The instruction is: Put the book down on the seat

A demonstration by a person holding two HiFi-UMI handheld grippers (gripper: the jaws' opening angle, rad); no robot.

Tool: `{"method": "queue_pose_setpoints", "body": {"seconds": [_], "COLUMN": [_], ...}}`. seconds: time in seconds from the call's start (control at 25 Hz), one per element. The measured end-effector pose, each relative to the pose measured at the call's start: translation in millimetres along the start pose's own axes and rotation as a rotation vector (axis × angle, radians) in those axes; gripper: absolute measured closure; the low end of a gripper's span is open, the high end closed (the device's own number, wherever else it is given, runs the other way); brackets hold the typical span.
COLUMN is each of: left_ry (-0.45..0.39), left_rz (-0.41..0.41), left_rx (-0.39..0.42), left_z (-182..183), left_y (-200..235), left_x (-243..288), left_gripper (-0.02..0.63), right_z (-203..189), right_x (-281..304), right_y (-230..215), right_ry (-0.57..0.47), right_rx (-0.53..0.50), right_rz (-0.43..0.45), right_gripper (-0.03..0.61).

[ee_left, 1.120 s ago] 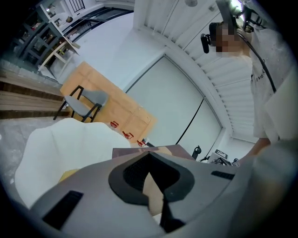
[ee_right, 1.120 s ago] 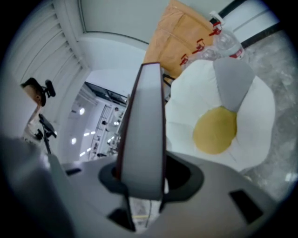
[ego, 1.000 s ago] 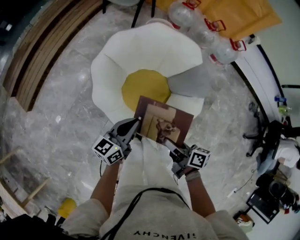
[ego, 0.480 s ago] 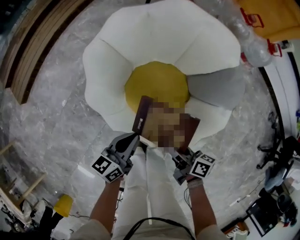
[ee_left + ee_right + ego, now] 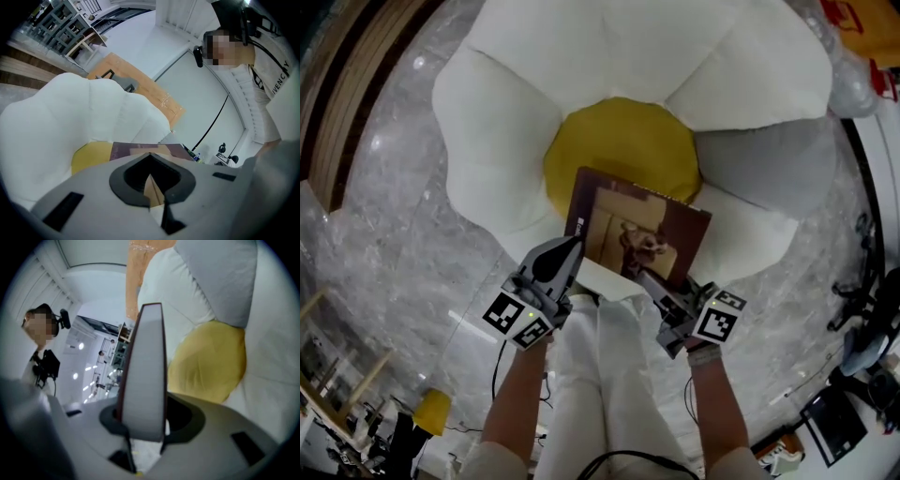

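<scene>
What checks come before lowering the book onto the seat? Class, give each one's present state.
1. Left gripper fingers shut on book: ok.
2. Right gripper fingers shut on book: ok.
3. Book centred over yellow seat: not ok, mostly over the near white petal.
4. Visible seat bare: ok.
5. Book touching seat: cannot tell.

A grey marbled floor (image 5: 403,281) carries a flower-shaped seat (image 5: 497,159) of puffy white petals, with one grey petal (image 5: 769,173) at its right and a round yellow cushion (image 5: 623,150) at its centre, while wooden boards (image 5: 356,103) line the floor's upper left.
</scene>
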State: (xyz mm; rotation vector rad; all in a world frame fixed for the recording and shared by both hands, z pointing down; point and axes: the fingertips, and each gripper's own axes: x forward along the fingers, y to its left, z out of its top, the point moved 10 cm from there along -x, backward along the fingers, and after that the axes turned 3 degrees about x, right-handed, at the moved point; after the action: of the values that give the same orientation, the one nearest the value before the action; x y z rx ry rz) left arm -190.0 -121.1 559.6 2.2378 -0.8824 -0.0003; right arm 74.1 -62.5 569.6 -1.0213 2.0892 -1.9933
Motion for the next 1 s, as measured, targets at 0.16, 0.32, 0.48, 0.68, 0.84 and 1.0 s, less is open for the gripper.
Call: {"method": "queue_pose_setpoints", "body": {"seconds": [0.16, 0.32, 0.48, 0.68, 0.84, 1.0], "left_ry": [0.006, -0.004, -0.014, -0.035, -0.053, -0.061], "left_rz": [-0.003, 0.006, 0.013, 0.023, 0.027, 0.029], "left_rx": [0.019, 0.006, -0.001, -0.015, -0.015, -0.019], "left_z": [0, -4, -7, -7, -5, -4], "left_y": [19, 36, 45, 57, 62, 63], "left_x": [16, 27, 39, 55, 64, 68], "left_gripper": [0.59, 0.591, 0.589, 0.589, 0.589, 0.589], "right_z": [18, 37, 56, 76, 85, 91], "right_x": [15, 31, 44, 60, 65, 69], "right_y": [-12, -24, -37, -54, -63, -70], "right_ry": [0.007, 0.042, 0.065, 0.101, 0.095, 0.109], "right_rx": [-0.011, -0.036, -0.038, -0.018, 0.031, 0.058], "right_rz": [0.014, 0.008, 0.018, 0.024, 0.062, 0.091], "right_gripper": [0.417, 0.417, 0.417, 0.417, 0.417, 0.417]}}
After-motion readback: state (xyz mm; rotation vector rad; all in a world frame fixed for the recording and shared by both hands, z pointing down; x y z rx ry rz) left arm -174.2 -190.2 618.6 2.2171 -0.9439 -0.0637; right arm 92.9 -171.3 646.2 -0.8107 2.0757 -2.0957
